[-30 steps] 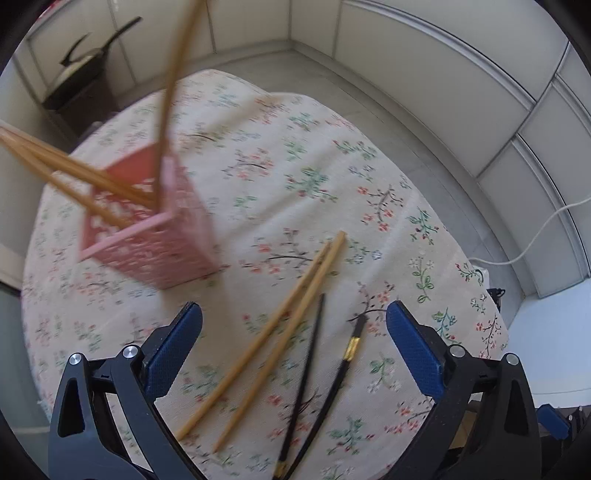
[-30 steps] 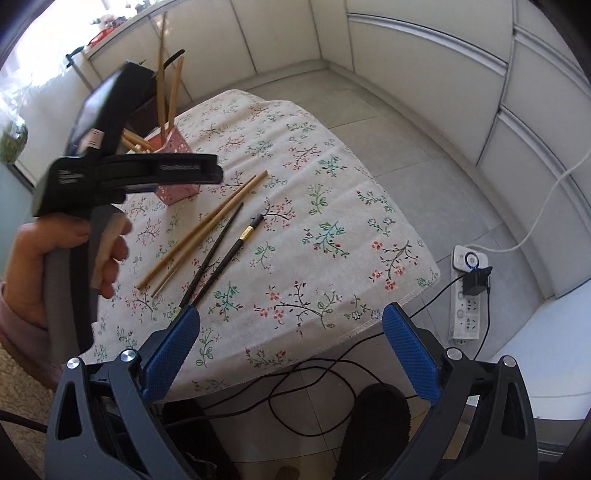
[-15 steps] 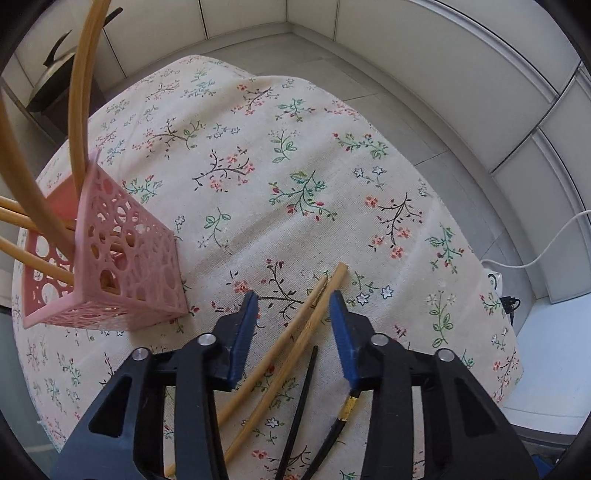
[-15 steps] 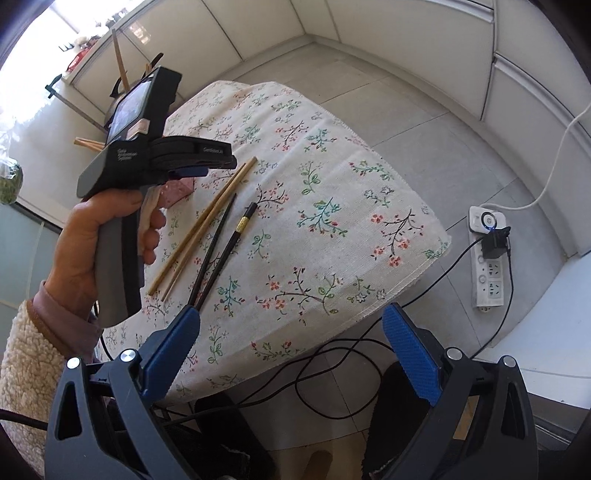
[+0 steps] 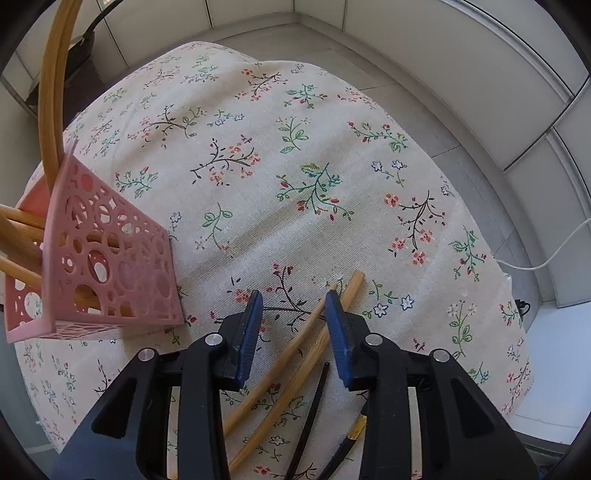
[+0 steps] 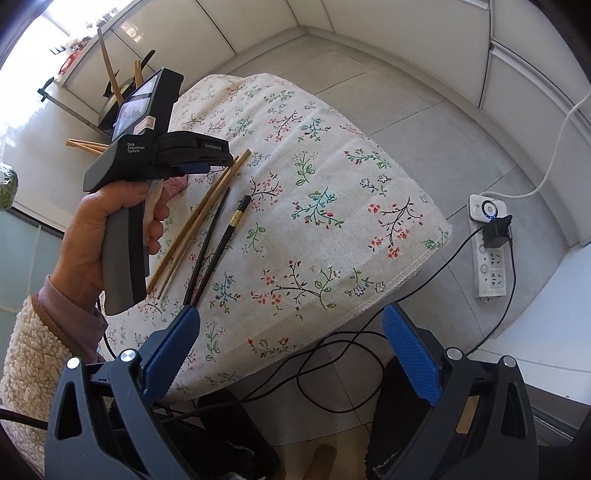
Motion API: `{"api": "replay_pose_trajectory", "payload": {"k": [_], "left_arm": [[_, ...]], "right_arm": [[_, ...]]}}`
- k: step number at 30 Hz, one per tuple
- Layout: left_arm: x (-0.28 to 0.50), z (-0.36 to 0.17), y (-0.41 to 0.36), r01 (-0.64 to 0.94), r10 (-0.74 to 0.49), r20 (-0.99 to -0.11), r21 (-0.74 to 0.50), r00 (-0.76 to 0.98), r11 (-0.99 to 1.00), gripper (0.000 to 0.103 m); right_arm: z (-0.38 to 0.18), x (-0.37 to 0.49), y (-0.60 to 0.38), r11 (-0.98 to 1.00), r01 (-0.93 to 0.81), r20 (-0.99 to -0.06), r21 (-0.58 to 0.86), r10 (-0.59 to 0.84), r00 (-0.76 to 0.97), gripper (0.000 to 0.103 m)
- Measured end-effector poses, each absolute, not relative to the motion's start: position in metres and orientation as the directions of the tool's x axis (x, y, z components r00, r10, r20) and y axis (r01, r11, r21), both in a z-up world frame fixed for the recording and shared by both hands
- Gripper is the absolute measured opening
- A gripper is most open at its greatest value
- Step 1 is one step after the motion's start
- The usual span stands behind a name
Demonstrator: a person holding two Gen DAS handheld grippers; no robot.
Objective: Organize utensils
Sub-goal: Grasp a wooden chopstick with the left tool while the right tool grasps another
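Left tongs (image 5: 293,306), jaws closing around one bamboo chopstick (image 5: 291,347) lying on the worktop (image 5: 295,147), pink holder (image 5: 107,258) at nine o'clock; right tongs (image 6: 291,332) wide open, empty.

A desk (image 6: 402,221) is standing in the corner of a bright room, and a cream tablecloth (image 5: 295,206) printed with small flower sprigs is covering it and hanging over its edge. Pale grey floor tiles (image 6: 424,122) are spreading out around it. Off-white panelled walls (image 6: 406,33) are meeting in a corner beyond the desk. Strong daylight is pouring in from the upper left of the right wrist view. A white power strip (image 6: 489,243) is lying on the floor with a black adapter plugged into it, and a white cable (image 6: 554,155) is running from it toward the wall. Black cables (image 6: 332,369) are looping across the floor under the desk's edge.
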State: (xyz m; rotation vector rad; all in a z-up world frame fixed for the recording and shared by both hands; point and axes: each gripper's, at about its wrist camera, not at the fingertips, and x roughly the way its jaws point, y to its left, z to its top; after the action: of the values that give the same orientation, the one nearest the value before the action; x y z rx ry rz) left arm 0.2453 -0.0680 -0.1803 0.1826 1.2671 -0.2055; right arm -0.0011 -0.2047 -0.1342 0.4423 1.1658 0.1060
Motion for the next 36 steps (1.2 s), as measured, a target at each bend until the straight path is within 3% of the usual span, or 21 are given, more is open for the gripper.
{"api": "replay_pose_trajectory", "payload": {"k": [3,14,27,36], "left_arm": [[0.247,-0.187,-0.072,0.271,-0.041,-0.963,0.034,0.266,0.962,0.023],[0.228,-0.187,-0.082,0.339,-0.013,-0.94,0.111,0.342,0.934,0.005],[0.16,-0.128,-0.047,0.37,-0.06,-0.888,0.127,0.455,0.92,0.004],[0.095,-0.069,0.011,0.308,-0.109,-0.824,0.082,0.557,0.948,0.004]], "right_arm": [[-0.135,0.0,-0.205,0.908,0.147,-0.867,0.392,0.31,0.391,0.096],[-0.136,0.003,-0.204,0.909,0.159,-0.872,0.385,0.302,0.386,0.096],[-0.136,0.015,-0.201,0.881,0.216,-0.862,0.422,0.315,0.397,0.096],[-0.124,0.087,-0.172,0.884,0.254,-0.859,0.393,0.254,0.444,0.096]]}}
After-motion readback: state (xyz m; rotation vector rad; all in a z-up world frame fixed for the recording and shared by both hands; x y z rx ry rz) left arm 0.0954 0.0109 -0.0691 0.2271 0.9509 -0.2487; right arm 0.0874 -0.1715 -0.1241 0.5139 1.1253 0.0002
